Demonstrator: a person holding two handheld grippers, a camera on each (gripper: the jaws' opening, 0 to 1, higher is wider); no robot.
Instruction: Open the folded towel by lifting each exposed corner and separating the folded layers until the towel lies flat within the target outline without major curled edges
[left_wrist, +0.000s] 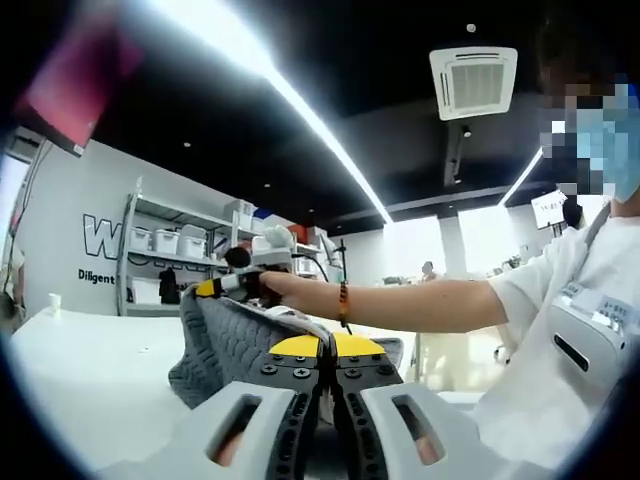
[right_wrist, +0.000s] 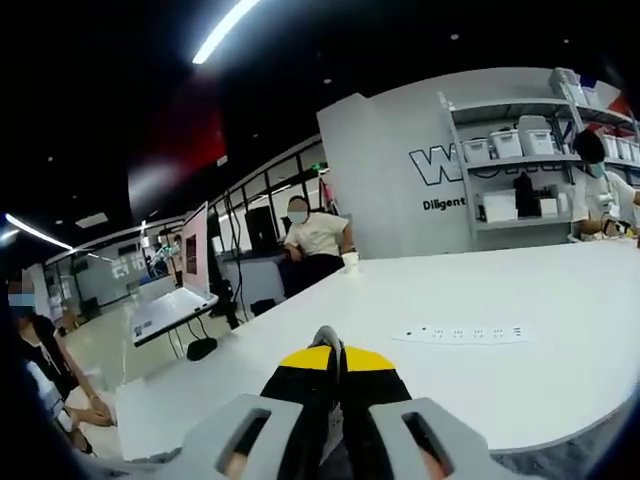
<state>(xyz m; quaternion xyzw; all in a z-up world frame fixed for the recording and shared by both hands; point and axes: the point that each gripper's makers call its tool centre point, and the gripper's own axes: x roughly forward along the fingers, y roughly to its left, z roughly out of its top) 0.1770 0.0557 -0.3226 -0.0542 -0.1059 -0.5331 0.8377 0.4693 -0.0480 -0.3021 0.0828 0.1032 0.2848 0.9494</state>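
Left claw (left_wrist: 329, 352): jaws closed together, yellow tips meeting on the near edge of the grey quilted towel (left_wrist: 232, 345), apparently pinching it. The towel is lifted off the white bench (left_wrist: 90, 375), hanging in a raised fold.

Right claw (right_wrist: 335, 358): jaws shut, tips touching; a thin grey edge may sit between them, hard to tell. In the left gripper view it pinches the towel's upper corner, held by an outstretched arm (left_wrist: 420, 303).

White power strip (right_wrist: 465, 335): flat on the bench.
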